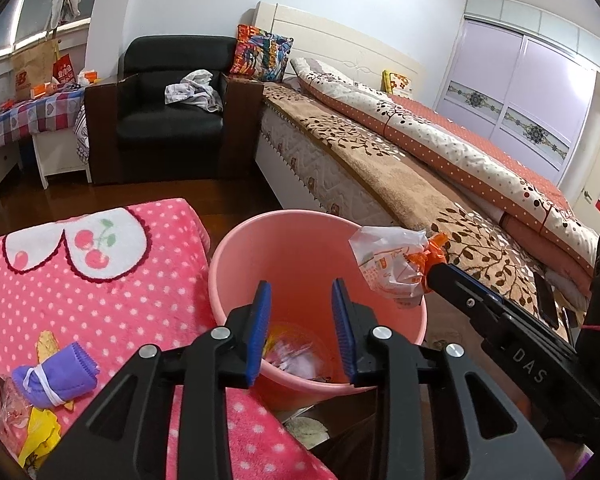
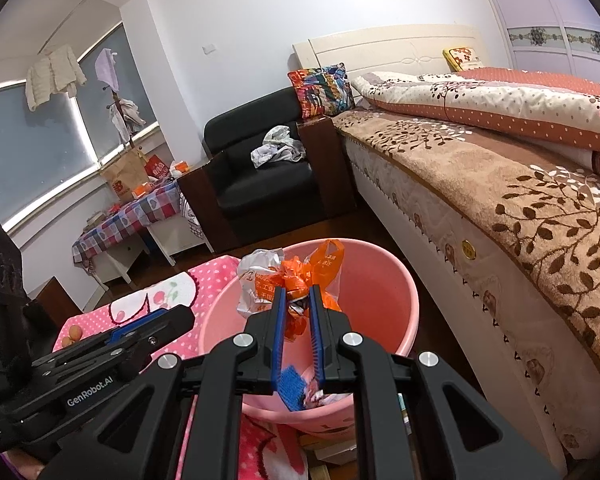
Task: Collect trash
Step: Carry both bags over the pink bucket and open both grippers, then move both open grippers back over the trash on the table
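A pink bucket (image 1: 236,264) stands between the pink dotted blanket (image 1: 100,304) and the bed; it also shows in the right wrist view (image 2: 384,280), with trash at its bottom. My right gripper (image 2: 298,300) is shut on a crumpled orange-and-white plastic bag (image 2: 260,280) and holds it over the bucket's mouth; the bag also shows in the left wrist view (image 1: 388,260). My left gripper (image 1: 300,320) is open and empty over the bucket's near rim. More trash lies on the blanket: a purple rolled cloth (image 1: 56,376) and yellow wrappers (image 1: 40,436).
A bed (image 1: 420,168) with a brown leaf cover runs along the right. A black armchair (image 1: 172,112) with a white cloth stands behind. A checked-cloth table (image 1: 32,112) with boxes is at far left. Dark wood floor lies between.
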`<state>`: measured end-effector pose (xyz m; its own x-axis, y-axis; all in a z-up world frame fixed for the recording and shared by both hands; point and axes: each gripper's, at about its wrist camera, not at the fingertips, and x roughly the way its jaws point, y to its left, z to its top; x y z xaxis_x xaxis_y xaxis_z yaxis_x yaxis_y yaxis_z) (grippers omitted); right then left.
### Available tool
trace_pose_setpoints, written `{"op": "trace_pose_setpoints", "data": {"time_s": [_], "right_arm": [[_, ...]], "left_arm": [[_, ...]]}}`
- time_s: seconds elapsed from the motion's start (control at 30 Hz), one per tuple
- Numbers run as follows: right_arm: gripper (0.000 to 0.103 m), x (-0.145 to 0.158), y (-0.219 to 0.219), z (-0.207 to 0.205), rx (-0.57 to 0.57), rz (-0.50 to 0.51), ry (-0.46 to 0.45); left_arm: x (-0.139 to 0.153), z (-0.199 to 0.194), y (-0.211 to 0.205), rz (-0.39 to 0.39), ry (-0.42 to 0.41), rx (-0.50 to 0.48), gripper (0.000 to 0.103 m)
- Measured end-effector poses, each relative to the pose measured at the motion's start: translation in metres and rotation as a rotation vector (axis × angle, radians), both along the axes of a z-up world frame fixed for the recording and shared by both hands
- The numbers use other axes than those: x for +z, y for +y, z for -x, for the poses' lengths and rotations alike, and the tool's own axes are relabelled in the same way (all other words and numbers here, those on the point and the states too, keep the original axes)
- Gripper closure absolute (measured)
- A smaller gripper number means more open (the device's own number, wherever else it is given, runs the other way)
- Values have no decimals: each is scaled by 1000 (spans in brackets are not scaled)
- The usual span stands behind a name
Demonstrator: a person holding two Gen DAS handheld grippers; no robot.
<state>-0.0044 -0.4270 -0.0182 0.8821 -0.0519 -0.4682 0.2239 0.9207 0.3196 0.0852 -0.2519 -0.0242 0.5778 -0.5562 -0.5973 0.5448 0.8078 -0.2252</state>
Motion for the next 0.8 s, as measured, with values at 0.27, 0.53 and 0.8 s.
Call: {"op": "trace_pose_setpoints", "data": {"time_s": [0.27,0.53,0.8], "right_arm": [[77,-2,-2,0,-12,2,-8],[71,1,5,4,8,10,-14],[70,5,30,4,71,23,-7]], "left_arm": [[1,1,4,1,-2,12,72],[8,7,11,5,-15,13,72],[15,18,34,-3,-28,37,72]]}}
